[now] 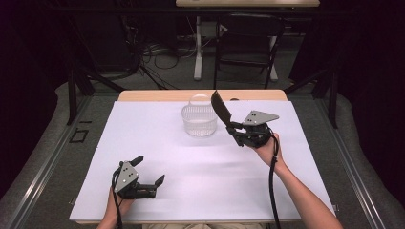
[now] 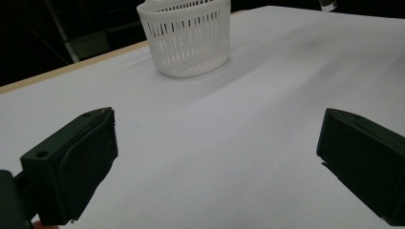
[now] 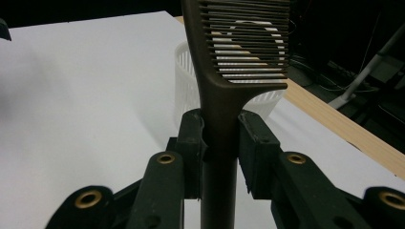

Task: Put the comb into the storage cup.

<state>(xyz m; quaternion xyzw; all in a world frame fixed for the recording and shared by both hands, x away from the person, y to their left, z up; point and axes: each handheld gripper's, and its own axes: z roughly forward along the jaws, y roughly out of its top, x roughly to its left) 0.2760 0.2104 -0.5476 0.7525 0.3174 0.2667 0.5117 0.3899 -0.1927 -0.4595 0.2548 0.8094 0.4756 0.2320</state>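
- Table point(image 1: 157, 157) under a white sheet carries the work; it is bare but for one white slotted basket point(image 1: 199, 120) standing upright toward the far edge, near the middle
- Basket, by the look of it thin moulded plastic with slits all round the wall and an open top, should be light and easy to nudge or tip; the left gripper view shows it point(image 2: 185, 37) well apart from that gripper, across plain sheet
- Right gripper point(image 1: 235, 128) is raised just to the right of the basket, its jaws clamped on the handle of a dark comb point(image 1: 220, 109), whose toothed end rises up and leans toward the basket rim
- Comb point(image 3: 224, 81) looks like stiff, smooth plastic: light, rigid along the spine, a little slippery, with fine teeth that could bend or snap if squeezed, so the solid handle below the teeth is the right place to grip, and that is where the pads point(image 3: 193, 138) press, one on each side
- Held by one end like this, it may pivot in the grip if its tip knocks the rim
- Left gripper point(image 1: 150, 172) sits low over the near left of the sheet, jaws spread wide with only bare sheet between them, touching nothing I can see
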